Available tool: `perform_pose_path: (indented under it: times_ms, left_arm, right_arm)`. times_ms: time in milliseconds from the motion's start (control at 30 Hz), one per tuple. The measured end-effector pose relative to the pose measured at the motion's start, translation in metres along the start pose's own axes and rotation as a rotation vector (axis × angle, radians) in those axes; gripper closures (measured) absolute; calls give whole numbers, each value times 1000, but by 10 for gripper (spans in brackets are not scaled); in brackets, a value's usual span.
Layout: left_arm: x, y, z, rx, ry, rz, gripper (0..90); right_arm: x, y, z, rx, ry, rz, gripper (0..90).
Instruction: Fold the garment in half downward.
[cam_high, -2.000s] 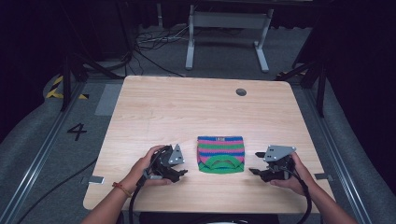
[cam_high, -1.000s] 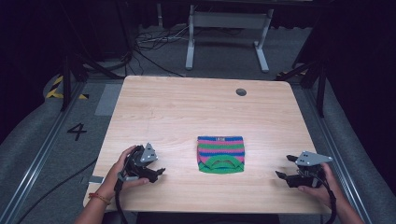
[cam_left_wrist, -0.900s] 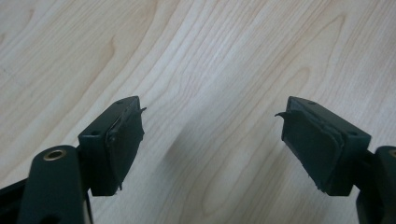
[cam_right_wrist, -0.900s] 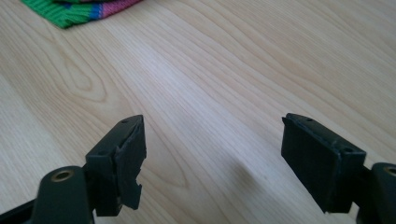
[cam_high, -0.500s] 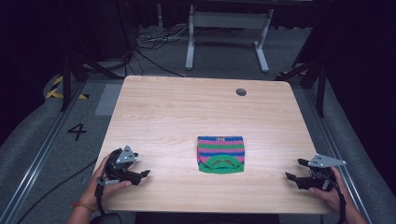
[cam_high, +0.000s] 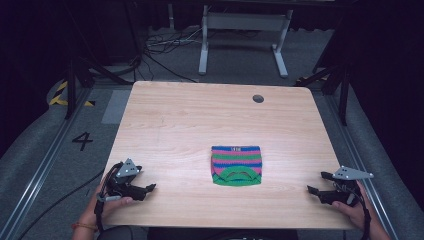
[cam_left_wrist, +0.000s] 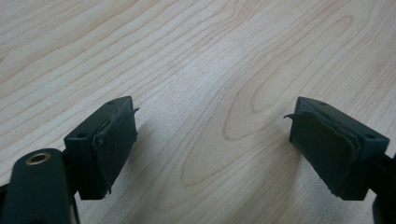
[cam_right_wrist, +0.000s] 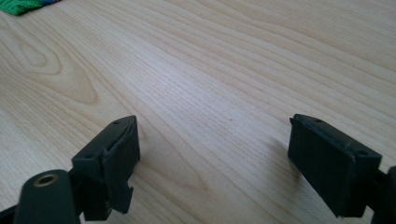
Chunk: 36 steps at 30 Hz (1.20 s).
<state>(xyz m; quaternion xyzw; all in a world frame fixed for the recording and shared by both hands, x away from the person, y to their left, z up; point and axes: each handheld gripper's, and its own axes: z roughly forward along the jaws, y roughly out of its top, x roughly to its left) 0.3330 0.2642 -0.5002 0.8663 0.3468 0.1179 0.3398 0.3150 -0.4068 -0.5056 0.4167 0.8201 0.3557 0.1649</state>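
Observation:
A folded knit cloth (cam_high: 236, 165) with pink, blue and green stripes lies flat on the near middle of the wooden table (cam_high: 200, 120). My left gripper (cam_high: 147, 189) rests low at the near left corner, well left of the cloth and pointing right toward it. Its jaws (cam_left_wrist: 210, 121) have just been opening and stand wide over bare wood. My right gripper (cam_high: 317, 182) sits at the near right corner and points left. Its jaws (cam_right_wrist: 215, 135) have also just been opening, with nothing between them. A green corner of the cloth (cam_right_wrist: 23, 4) shows far off in the right gripper view.
A round cable hole (cam_high: 258, 98) sits near the table's far right edge. Beyond the table stands a grey metal frame (cam_high: 240, 30) with cables on the floor. A floor rail and a painted "4" (cam_high: 82, 141) lie to the left.
Both hands have drawn apart from beside the cloth out to the table's near corners, the left going left, the right going right. The cloth has not moved.

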Motion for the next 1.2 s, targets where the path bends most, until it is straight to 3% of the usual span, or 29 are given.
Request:
perform_pose_path:
  times_ms: [633, 1200]
  left_arm:
    - [-1, 0, 0, 0, 7, -14, 147]
    - [-1, 2, 3, 15, 24, -26, 87]
  right_arm:
    - [0, 0, 0, -1, 0, 0, 167]
    - [0, 0, 1, 5, -10, 8, 134]
